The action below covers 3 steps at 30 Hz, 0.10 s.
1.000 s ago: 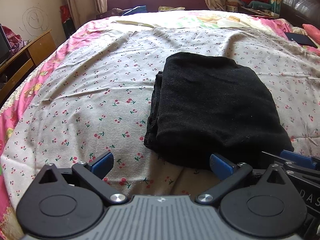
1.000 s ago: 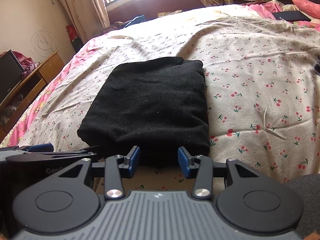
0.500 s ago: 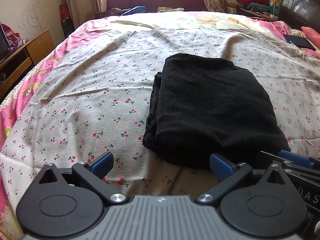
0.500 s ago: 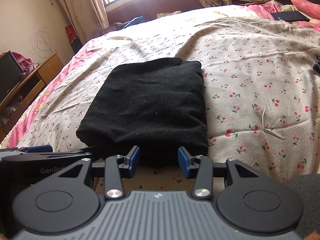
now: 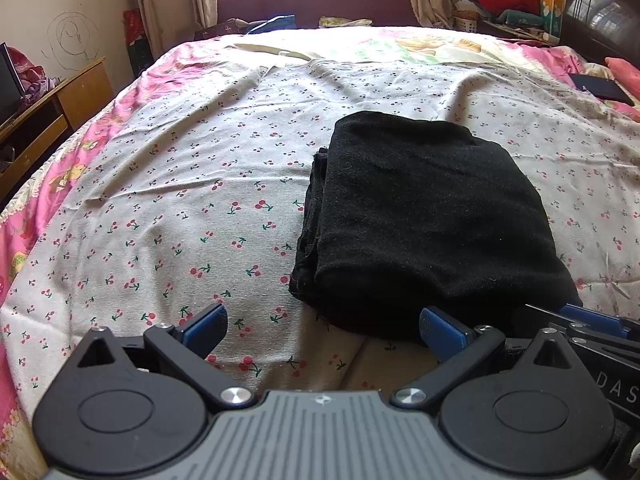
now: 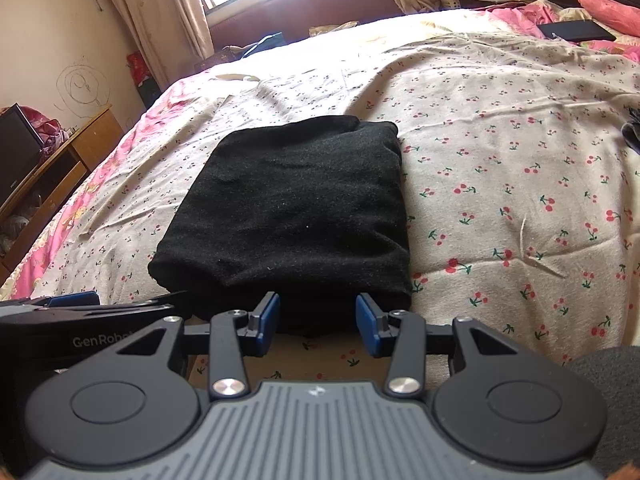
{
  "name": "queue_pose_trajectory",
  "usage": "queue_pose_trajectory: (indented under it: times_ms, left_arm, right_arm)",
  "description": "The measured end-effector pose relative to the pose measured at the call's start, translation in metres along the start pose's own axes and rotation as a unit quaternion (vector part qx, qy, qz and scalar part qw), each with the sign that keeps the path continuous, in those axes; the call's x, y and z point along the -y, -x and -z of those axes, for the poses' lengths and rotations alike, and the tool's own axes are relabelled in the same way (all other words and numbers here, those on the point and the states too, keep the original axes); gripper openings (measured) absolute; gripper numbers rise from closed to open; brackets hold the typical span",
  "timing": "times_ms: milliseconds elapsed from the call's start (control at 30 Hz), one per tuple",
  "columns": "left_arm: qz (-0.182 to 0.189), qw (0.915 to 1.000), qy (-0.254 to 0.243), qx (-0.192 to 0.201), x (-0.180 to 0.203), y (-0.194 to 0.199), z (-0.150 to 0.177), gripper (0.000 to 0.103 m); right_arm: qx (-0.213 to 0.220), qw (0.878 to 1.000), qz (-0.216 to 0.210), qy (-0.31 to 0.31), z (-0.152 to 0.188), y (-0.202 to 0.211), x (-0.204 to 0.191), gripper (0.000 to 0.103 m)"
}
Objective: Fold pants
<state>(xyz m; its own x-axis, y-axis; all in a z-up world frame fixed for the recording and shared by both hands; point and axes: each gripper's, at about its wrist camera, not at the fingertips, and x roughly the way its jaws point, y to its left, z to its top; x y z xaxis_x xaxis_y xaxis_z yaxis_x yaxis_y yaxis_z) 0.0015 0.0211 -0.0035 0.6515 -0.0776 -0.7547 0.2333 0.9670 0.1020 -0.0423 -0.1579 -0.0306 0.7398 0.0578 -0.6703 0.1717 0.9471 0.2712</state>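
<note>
The black pants [image 5: 424, 216] lie folded into a thick rectangle on the cherry-print bedsheet [image 5: 192, 184]. They also show in the right wrist view [image 6: 296, 208]. My left gripper [image 5: 322, 326] is wide open and empty, just in front of the stack's near left corner. My right gripper [image 6: 318, 316] is open and empty, with its blue pads [image 6: 370, 318] at the stack's near edge. The right gripper shows at the lower right of the left wrist view [image 5: 592, 320]. The left gripper shows at the lower left of the right wrist view [image 6: 72, 304].
A wooden cabinet [image 5: 52, 100] stands left of the bed. A dark flat object [image 5: 602, 88] lies at the bed's far right near pink pillows. A maroon sofa [image 5: 316, 4] and curtains stand beyond the bed. Pink quilt edge [image 5: 24, 216] runs along the left.
Both grippers have drawn back slightly from the folded pants. The pants have not moved and both grippers stay open.
</note>
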Motion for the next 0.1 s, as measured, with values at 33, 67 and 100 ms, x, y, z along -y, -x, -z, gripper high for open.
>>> queue_pose_trajectory:
  times_ms: [33,67,100]
  left_arm:
    - [0.001,1.0000,0.000,0.001,0.0000,0.0004,-0.0001,0.103]
    - [0.001,1.0000,0.000,0.001,0.0000,0.0009,-0.0002,0.103]
    - [0.000,1.0000,0.000,0.002,-0.0001,0.0012,-0.0001,0.103]
  right_arm:
    - [0.000,1.000,0.000,0.000,0.0001,0.0001,0.0000,0.044]
    - [0.000,1.000,0.000,0.000,0.0001,0.0001,0.0001,0.044]
    - [0.000,1.000,0.000,0.000,0.0000,0.0001,0.0000,0.044]
